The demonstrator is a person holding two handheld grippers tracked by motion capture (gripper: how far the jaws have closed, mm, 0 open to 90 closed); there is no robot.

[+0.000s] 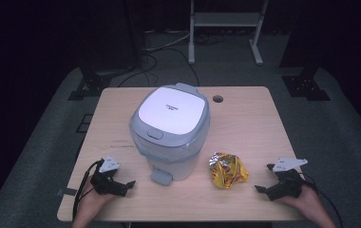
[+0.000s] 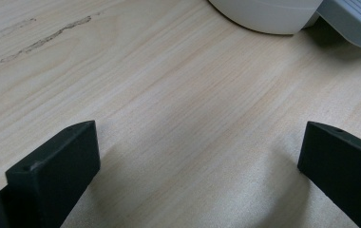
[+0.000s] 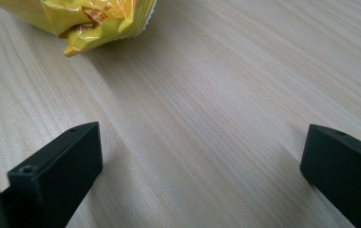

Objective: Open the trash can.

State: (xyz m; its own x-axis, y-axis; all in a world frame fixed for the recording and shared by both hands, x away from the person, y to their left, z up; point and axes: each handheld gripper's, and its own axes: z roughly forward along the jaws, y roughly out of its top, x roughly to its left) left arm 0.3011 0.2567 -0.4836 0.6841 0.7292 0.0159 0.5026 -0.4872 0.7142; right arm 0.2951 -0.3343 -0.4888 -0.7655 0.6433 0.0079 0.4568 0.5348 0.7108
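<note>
A white and grey pedal bin (image 1: 170,128) with its lid down stands mid-table, its foot pedal (image 1: 161,177) facing the near edge. A crumpled yellow snack bag (image 1: 227,170) lies to the bin's right. My left gripper (image 1: 130,187) rests on the table at the near left, open, with bare wood between its jaws; the bin's base (image 2: 269,14) and pedal (image 2: 354,21) lie just ahead of it. At the near right sits my right gripper (image 1: 262,178), open and empty, with the bag's edge (image 3: 88,21) ahead to its left.
The light wooden table (image 1: 245,118) has a cable hole (image 1: 217,99) at the back right. Dark scuff marks (image 2: 45,38) streak the wood near the left gripper. Behind the table stand a white frame (image 1: 226,28) and loose floor cables.
</note>
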